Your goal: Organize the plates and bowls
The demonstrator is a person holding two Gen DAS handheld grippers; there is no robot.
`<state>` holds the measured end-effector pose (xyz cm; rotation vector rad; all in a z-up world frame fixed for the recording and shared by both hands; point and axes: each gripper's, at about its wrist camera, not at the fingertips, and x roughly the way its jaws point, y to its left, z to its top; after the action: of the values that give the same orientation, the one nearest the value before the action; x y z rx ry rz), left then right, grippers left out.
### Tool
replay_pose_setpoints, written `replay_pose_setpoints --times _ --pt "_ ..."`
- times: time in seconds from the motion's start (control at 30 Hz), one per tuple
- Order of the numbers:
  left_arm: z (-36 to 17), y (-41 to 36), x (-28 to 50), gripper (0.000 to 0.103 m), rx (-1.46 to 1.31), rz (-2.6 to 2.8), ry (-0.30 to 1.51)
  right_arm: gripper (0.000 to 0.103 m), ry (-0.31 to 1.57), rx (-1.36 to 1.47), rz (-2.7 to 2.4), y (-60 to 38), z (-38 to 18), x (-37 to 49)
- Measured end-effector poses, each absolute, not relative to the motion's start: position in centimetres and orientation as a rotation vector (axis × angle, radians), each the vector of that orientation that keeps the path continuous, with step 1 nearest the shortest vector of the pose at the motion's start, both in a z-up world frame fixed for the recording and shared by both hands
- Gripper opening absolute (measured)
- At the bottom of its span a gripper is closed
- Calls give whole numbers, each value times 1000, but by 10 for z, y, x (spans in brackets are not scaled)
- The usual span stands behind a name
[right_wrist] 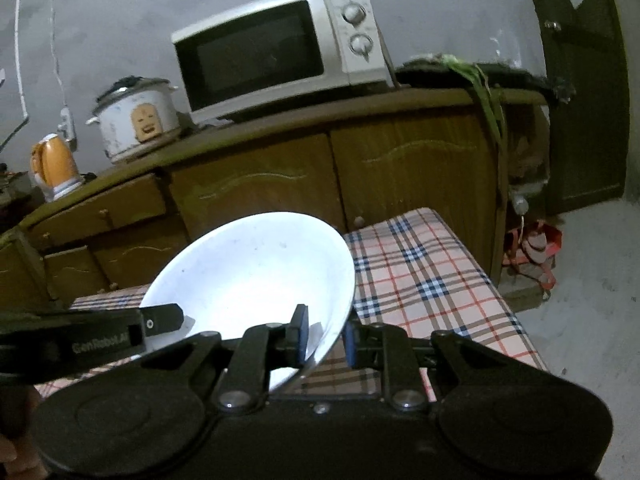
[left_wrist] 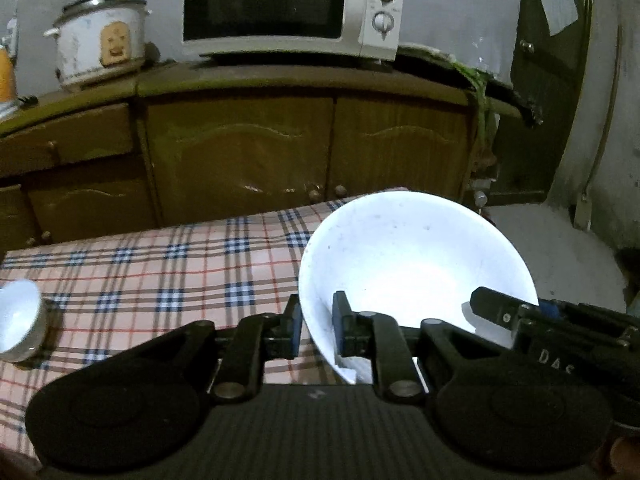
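Both tools pinch one white bowl (left_wrist: pixel 416 268) by opposite rims – left tool (left_wrist: pixel 318 330), right tool (right_wrist: pixel 326 336) – holding it tilted above the checked surface (left_wrist: pixel 160 264). Uneven pull could let the glazed rim slip. A small bowl (left_wrist: pixel 18 320) sits at the left edge.

Dim, soft-focus fisheye views; glare whitens the bowl (left_wrist: pixel 416 264).

We are in a home kitchen. Ahead of the grippers, a wooden cabinet (left_wrist: pixel 240 152) carries a microwave (left_wrist: pixel 292 6), a rice cooker (left_wrist: pixel 100 48) and an orange kettle (right_wrist: pixel 56 166). Beneath them, a table with checked cloth (right_wrist: pixel 432 276). Bare grey wall (right_wrist: pixel 120 20) behind.
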<state>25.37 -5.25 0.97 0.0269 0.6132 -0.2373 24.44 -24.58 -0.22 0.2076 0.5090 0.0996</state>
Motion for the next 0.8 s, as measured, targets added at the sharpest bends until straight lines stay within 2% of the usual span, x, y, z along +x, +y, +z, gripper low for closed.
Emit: replay_pose_setpoints --times 0.4,0.8 --pt "31 -40 195 17 35 -207 549 24 459 178 120 -225 30 183" --pt "27 -23 158 18 37 -189 542 24 448 167 138 -207 31 142"
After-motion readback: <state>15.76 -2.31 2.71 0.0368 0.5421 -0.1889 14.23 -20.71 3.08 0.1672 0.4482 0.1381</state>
